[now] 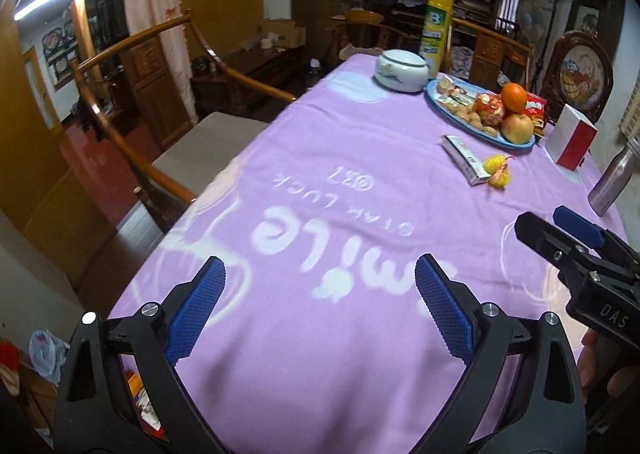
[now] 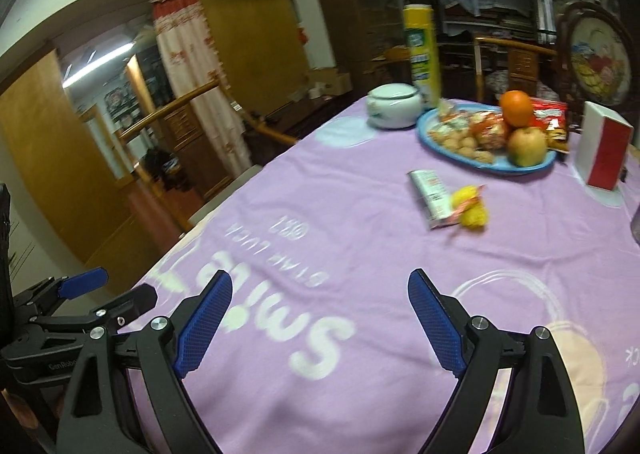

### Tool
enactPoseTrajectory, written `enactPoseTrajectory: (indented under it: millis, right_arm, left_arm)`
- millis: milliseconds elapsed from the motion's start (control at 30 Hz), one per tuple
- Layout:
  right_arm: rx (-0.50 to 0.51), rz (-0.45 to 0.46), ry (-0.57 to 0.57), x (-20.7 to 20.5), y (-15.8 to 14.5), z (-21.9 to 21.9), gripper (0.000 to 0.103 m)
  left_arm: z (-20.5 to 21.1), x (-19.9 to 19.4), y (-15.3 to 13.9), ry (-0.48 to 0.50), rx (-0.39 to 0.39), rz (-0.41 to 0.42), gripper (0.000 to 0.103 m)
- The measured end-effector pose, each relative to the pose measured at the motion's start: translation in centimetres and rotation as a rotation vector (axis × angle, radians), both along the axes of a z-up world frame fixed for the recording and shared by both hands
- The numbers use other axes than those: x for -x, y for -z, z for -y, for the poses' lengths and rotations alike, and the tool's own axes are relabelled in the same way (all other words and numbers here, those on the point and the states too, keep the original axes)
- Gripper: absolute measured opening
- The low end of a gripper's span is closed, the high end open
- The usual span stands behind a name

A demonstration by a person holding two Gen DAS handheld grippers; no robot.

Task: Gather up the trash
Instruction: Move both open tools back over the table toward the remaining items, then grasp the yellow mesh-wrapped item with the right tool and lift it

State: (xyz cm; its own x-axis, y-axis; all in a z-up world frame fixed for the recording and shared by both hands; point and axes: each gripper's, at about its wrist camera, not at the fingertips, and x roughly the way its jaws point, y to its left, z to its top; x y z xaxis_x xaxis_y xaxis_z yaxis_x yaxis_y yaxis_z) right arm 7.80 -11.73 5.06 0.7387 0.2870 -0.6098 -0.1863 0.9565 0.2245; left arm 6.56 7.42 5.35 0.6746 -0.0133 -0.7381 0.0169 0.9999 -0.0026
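purple tablecloth (image 2: 320,214) fills the near edge — left gripper (image 1: 320,306) and right gripper (image 2: 320,318) hover spread, empty, likely readying a reach. further in, wrapper (image 2: 432,194) and yellow net (image 2: 474,208) lie before the blue plate (image 2: 516,168).

The left gripper (image 1: 320,318) points forward and downward, its jaws spread wide with nothing between them. Its blue ribbed pads (image 1: 196,314) face each other across the gap, mounted on black arms with silver bolts. The right gripper (image 2: 320,328) is tilted down the same way, jaws just as wide and empty. The two are held side by side: in the left wrist view the right gripper's black body juts in from the right edge, and part of the hand (image 1: 608,370) gripping it shows just below. In the right wrist view the left gripper appears at the lower left edge.
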Motion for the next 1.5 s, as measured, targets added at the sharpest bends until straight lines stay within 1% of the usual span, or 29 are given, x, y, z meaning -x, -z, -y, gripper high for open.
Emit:
enactPoseTrajectory:
  millis: [67,233,300,433,833,967,1033,1167,1233,1333,1400,1467,1500]
  right_arm:
    - [-0.011,0.002,0.031,-0.5,0.0,1.3,0.09]
    - [-0.086,-0.007,0.154,-1.8,0.6,5.4,0.09]
    - [-0.071,-0.024,0.17,-2.6,1.1,6.3,0.09]
    - [-0.034,-0.025,0.199,-3.5,1.3,7.5,0.09]
    - [-0.049,-0.052,0.323,-7.3,1.5,12.2,0.09]
    - [-0.04,-0.062,0.375,-9.5,2.1,13.2,0.09]
    - [-0.038,-0.08,0.4,-11.0,2.9,13.9,0.09]
    - [-0.022,-0.139,0.398,-13.9,4.9,14.1,0.09]
    - [-0.008,-0.166,0.376,-15.1,5.9,13.6,0.09]
    - [0.007,-0.179,0.355,-16.2,6.7,13.1,0.09]
    - [0.018,-0.185,0.347,-16.7,7.1,12.8,0.088]
    - [0.028,-0.194,0.335,-17.2,7.4,12.5,0.082]
    - [0.034,-0.198,0.331,-17.5,7.7,12.4,0.081]
  left_arm:
    - [1.6,-1.4,0.2,0.025,-0.012,-0.015,0.092]
    - [5.0,-3.7,1.0,0.077,-0.037,-0.038,0.092]
    - [5.8,-4.3,1.3,0.088,-0.039,-0.046,0.092]
    - [7.1,-5.9,2.0,0.097,-0.038,-0.071,0.092]
    - [9.9,-11.8,3.1,0.095,-0.023,-0.121,0.092]
    - [11.1,-14.6,3.3,0.089,0.005,-0.143,0.092]
    - [11.7,-16.4,3.7,0.082,0.026,-0.171,0.092]
    - [12.6,-18.5,4.7,0.087,0.061,-0.229,0.092]
    - [12.9,-19.2,5.1,0.087,0.06,-0.241,0.092]
    - [13.2,-20.2,5.8,0.085,0.054,-0.252,0.092]
    - [13.1,-20.9,6.3,0.075,0.061,-0.265,0.092]
    - [12.9,-21.3,6.7,0.063,0.068,-0.272,0.092]
    - [12.7,-21.5,6.9,0.058,0.071,-0.276,0.092]
